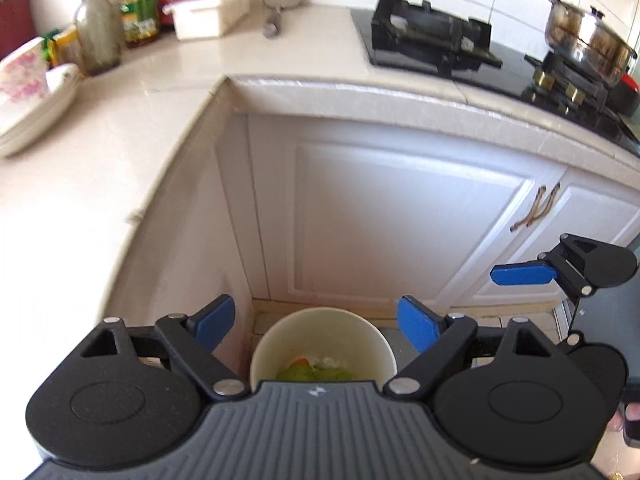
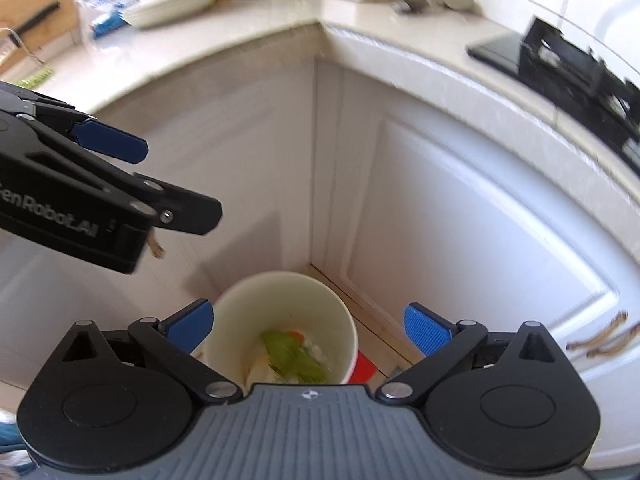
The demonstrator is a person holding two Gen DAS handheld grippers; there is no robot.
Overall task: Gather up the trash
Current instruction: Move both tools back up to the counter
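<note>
A cream waste bin (image 1: 280,340) stands on the floor in the corner where two runs of white cabinets meet. Green and orange scraps (image 1: 312,372) lie at its bottom. My left gripper (image 1: 316,322) hovers above the bin, jaws wide open and empty. In the right wrist view the same bin (image 2: 240,320) shows a red outer side, with green scraps (image 2: 288,350) inside. My right gripper (image 2: 310,328) is also open and empty above it. One blue finger (image 1: 520,274) of the right gripper shows at the right; a blue finger (image 2: 108,142) of the left gripper shows at the upper left.
An L-shaped pale countertop (image 1: 160,92) wraps the corner. On it are stacked plates (image 1: 36,96), bottles (image 1: 96,36) and a white box (image 1: 208,12). A black cooktop carries a black case (image 1: 428,36) and a steel pot (image 1: 588,36). Cabinet door handles (image 1: 536,208) stick out at the right.
</note>
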